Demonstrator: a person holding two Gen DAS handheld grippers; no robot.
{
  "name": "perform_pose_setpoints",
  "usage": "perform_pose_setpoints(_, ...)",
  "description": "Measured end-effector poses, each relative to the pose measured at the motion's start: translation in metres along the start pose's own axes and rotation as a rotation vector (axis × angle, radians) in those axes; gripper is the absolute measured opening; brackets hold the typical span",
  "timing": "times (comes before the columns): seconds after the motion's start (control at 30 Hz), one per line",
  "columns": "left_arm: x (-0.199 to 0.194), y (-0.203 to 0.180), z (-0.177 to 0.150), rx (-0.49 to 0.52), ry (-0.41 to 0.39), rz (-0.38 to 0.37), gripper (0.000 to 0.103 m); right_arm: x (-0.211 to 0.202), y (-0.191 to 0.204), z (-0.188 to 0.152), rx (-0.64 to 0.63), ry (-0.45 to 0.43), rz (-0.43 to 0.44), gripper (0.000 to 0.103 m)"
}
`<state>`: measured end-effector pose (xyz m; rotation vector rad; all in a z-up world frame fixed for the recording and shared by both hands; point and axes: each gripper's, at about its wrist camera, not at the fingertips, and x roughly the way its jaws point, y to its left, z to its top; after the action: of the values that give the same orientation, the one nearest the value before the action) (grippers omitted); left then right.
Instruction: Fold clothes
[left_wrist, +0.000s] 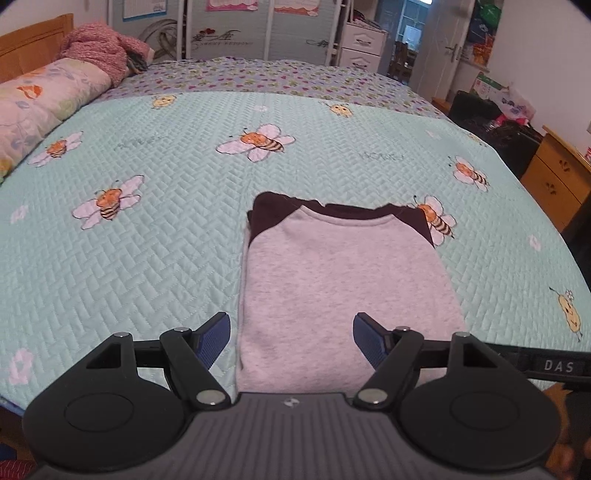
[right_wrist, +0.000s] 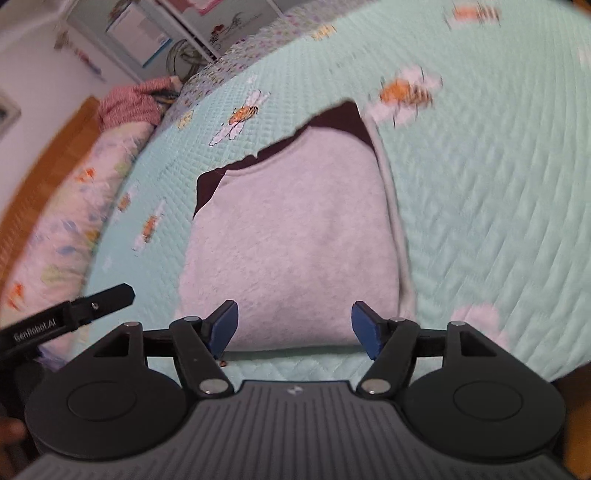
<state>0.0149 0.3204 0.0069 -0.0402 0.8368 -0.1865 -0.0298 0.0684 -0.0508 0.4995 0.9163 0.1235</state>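
On the bee-print quilt (left_wrist: 155, 236), a folded grey sweatshirt (left_wrist: 340, 273) is lying flat. Left gripper (left_wrist: 291, 338) is hovering over its near edge, blue pads (left_wrist: 212, 341) spread wide, gripping nothing. Right gripper (right_wrist: 295, 328) is likewise standing spread above the sweatshirt, empty.

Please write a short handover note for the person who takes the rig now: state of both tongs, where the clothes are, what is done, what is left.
Left tongs: open, empty, above the near edge of the sweatshirt.
Right tongs: open, empty, also above its near edge.
Grey sweatshirt: lies folded in a neat rectangle on the bee-print bedspread, dark sleeves tucked under, collar at the far end.
Done: this fold looks complete.
Left: perhaps smooth the right side edge; the pink knit garment by the headboard is still unfolded.
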Motion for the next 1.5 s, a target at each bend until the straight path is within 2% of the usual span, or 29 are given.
perform_pose_setpoints(0.07,-0.003,-0.003,0.005,0.007,0.008,0.034,0.076,-0.009,0.016,0.008,-0.053,-0.02,-0.075,0.073)
perform_pose_setpoints(0.13,-0.006,-0.009,0.01,0.04,0.022,0.085,0.076,-0.017,0.033,0.016,-0.112,-0.029,-0.149,0.083)
perform_pose_setpoints(0.23,-0.005,-0.015,0.015,0.059,0.061,0.158,0.076,-0.028,0.056,0.026,-0.187,-0.057,-0.22,0.083)
perform_pose_setpoints(0.37,-0.005,-0.009,0.018,-0.018,0.109,0.118,0.076,-0.03,0.082,0.034,-0.264,-0.038,-0.321,0.084)
perform_pose_setpoints(0.43,-0.002,-0.008,0.018,-0.038,0.152,0.131,0.076,-0.025,0.091,0.037,-0.294,-0.002,-0.358,0.084)
perform_pose_setpoints(0.57,0.013,-0.007,0.021,-0.027,0.262,0.166,0.076,-0.017,0.096,0.039,-0.281,0.034,-0.34,0.084)
perform_pose_setpoints(0.67,0.026,-0.004,0.029,-0.061,0.347,0.112,0.076,-0.008,0.093,0.046,-0.229,0.085,-0.299,0.084)
perform_pose_setpoints(0.77,0.03,-0.008,0.042,-0.062,0.354,0.097,0.076,0.005,0.092,0.058,-0.202,0.153,-0.279,0.084)
perform_pose_setpoints(0.9,0.034,-0.014,0.061,-0.019,0.342,0.115,0.076,0.016,0.098,0.068,-0.205,0.191,-0.268,0.084)
perform_pose_setpoints(1.2,0.06,-0.004,0.073,-0.036,0.422,0.1,0.076,0.034,0.102,0.091,-0.221,0.208,-0.286,0.084)
perform_pose_setpoints(1.5,0.066,-0.004,0.075,-0.024,0.436,0.114,0.076,0.047,0.1,0.093,-0.216,0.234,-0.285,0.084)
